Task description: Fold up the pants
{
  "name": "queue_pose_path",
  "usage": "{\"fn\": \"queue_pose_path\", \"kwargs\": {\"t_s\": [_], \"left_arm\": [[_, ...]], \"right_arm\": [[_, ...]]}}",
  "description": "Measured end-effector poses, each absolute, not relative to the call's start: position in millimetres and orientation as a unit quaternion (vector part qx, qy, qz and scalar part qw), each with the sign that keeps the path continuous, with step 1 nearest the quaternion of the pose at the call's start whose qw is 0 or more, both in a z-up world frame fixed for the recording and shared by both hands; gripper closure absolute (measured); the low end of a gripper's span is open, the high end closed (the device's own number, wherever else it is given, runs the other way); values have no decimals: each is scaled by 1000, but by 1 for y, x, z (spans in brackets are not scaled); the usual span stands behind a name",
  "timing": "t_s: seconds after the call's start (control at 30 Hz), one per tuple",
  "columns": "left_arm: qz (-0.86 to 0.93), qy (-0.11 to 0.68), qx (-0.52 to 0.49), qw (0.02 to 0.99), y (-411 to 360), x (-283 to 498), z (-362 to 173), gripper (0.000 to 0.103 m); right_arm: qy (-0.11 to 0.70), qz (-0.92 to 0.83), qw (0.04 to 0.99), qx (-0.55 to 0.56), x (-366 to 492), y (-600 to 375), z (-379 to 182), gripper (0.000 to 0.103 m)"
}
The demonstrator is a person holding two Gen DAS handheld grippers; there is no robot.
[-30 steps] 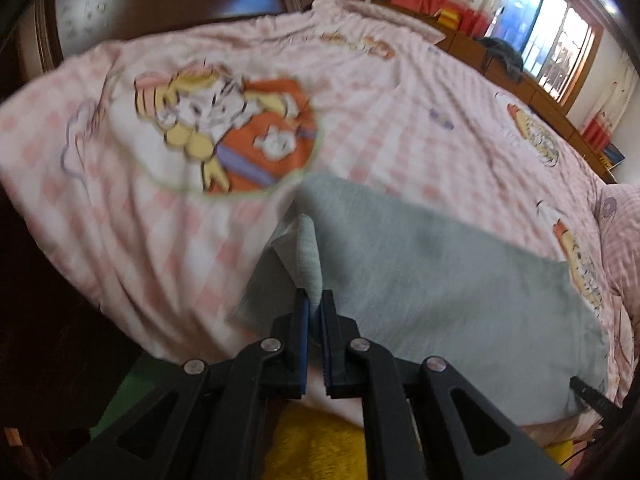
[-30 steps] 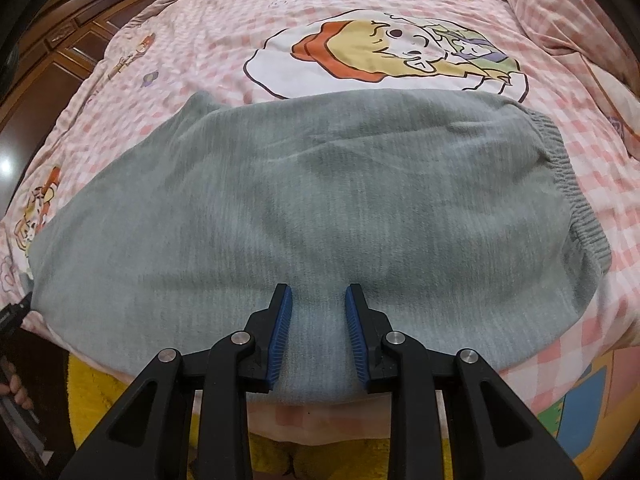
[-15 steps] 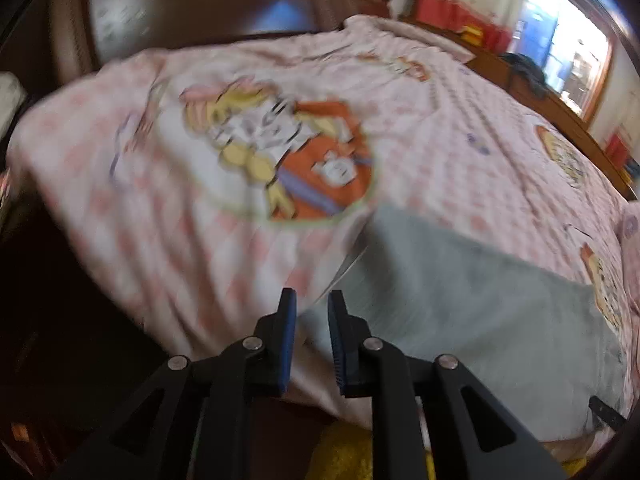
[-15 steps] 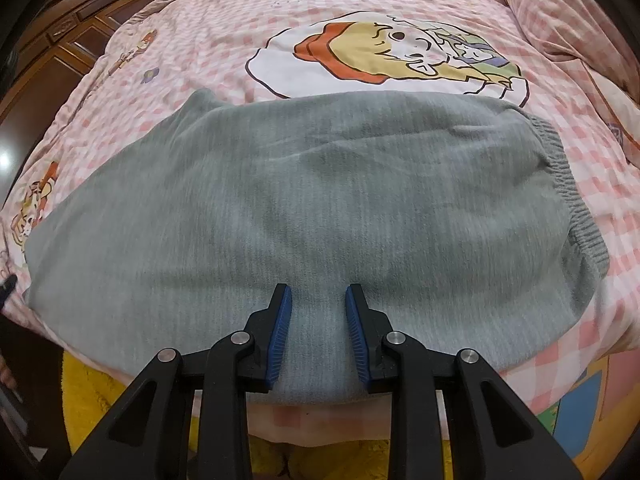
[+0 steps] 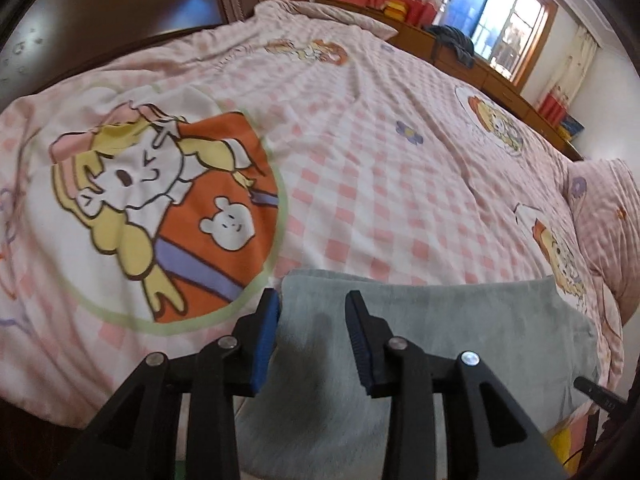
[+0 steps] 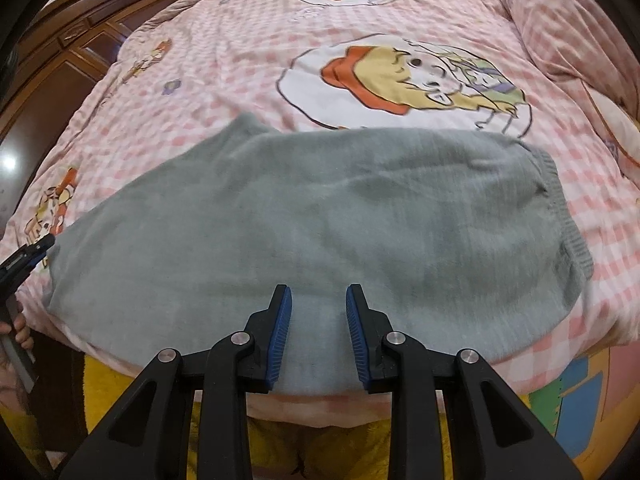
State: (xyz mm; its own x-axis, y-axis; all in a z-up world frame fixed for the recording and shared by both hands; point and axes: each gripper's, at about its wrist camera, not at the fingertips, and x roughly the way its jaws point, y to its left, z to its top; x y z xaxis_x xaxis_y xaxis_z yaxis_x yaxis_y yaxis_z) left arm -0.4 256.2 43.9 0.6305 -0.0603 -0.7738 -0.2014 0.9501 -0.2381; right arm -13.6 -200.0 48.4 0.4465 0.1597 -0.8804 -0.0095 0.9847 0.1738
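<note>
The grey pants (image 6: 320, 216) lie folded flat on the pink checked bedspread (image 6: 240, 60), near the bed's front edge, with the ribbed waistband (image 6: 568, 216) at the right. In the left wrist view the pants' left end (image 5: 420, 360) spreads below my left gripper (image 5: 312, 304). Its jaws are opening, and no cloth is pinched between them. My right gripper (image 6: 318, 300) hovers open above the near edge of the pants, holding nothing. The left gripper also shows at the left rim of the right wrist view (image 6: 28, 260).
Dark wooden cabinets (image 5: 120, 12) stand beyond the bed's left side. A pink pillow (image 5: 608, 216) lies at the right. A window (image 5: 500, 20) and a low wooden shelf run behind the bed. A yellow mat (image 6: 340, 452) lies on the floor below the bed edge.
My left gripper let go of the pants' corner, which dropped flat, and its jaws spread while it shifted over the pants' left end. The right gripper lifted slightly.
</note>
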Motion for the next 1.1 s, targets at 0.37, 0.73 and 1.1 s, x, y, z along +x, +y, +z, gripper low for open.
{"fn": "queue_pose_path", "kwargs": {"t_s": [0.37,0.73,1.1], "left_arm": [[23,422,-155,893,260,0,37,99],[75,423,-113,896,266,16,26,86],[7,383,-186,905,255,-41,69,83]], "right_arm": [[538,75,837,60,-7,-174,38,74],[544,78,834,51,-5,-170,27,74],[540,70,837,52,-3,-167,25,73]]}}
